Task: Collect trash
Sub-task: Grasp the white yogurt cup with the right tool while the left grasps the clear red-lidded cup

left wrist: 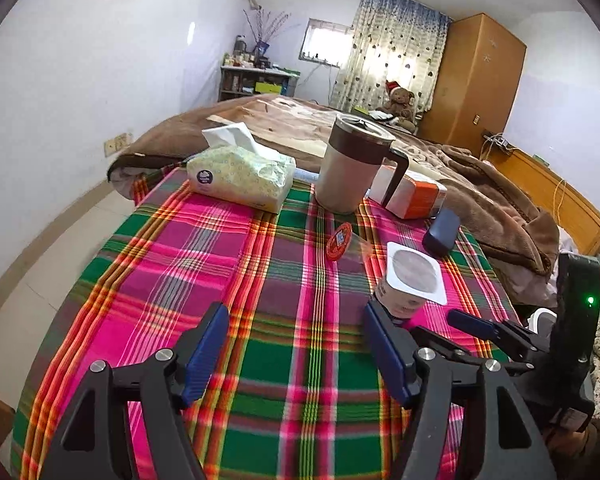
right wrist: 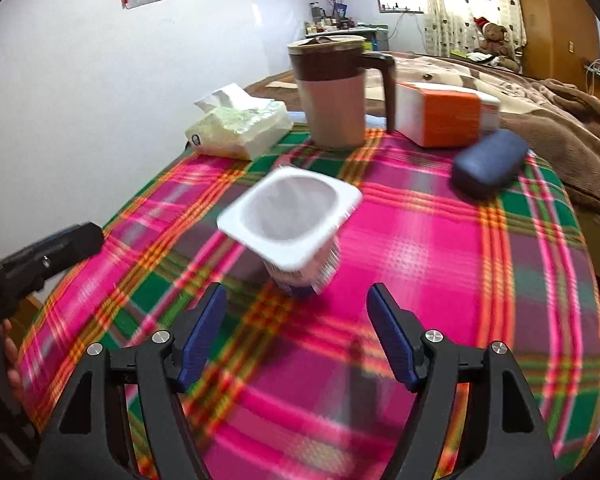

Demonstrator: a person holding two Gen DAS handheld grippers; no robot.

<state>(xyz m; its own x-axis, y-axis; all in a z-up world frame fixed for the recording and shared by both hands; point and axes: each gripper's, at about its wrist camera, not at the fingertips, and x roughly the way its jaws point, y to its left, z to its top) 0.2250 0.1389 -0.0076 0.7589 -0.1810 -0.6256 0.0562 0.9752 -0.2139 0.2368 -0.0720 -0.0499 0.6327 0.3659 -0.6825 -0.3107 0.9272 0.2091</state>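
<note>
The right gripper has its jaws spread wide with nothing between them, and just beyond their tips, toward twelve o'clock, the yoghurt cup stands tilted on the plaid tabletop. The left gripper has its jaws fairly wide too and also empty; in its view the same yoghurt cup sits just past the right-hand jaw, at about one o'clock, with the right gripper reaching in from three o'clock.

The cup looks like thin plastic, light and easily crushed, so I judge a gentle squeeze across the ribbed body below the square rim is safest; the rim itself would flex and slip. Its mouth is open, and it looks empty, though blur hides the bottom.

Farther out at eleven o'clock in the left view lies a red foil lid, flat, flimsy, probably trash and hard to pinch off cloth. Beyond stand a lidded mug, contents unseen, a tissue pack with a sheet sticking up, an orange-and-white box and a dark blue case, closed.
</note>
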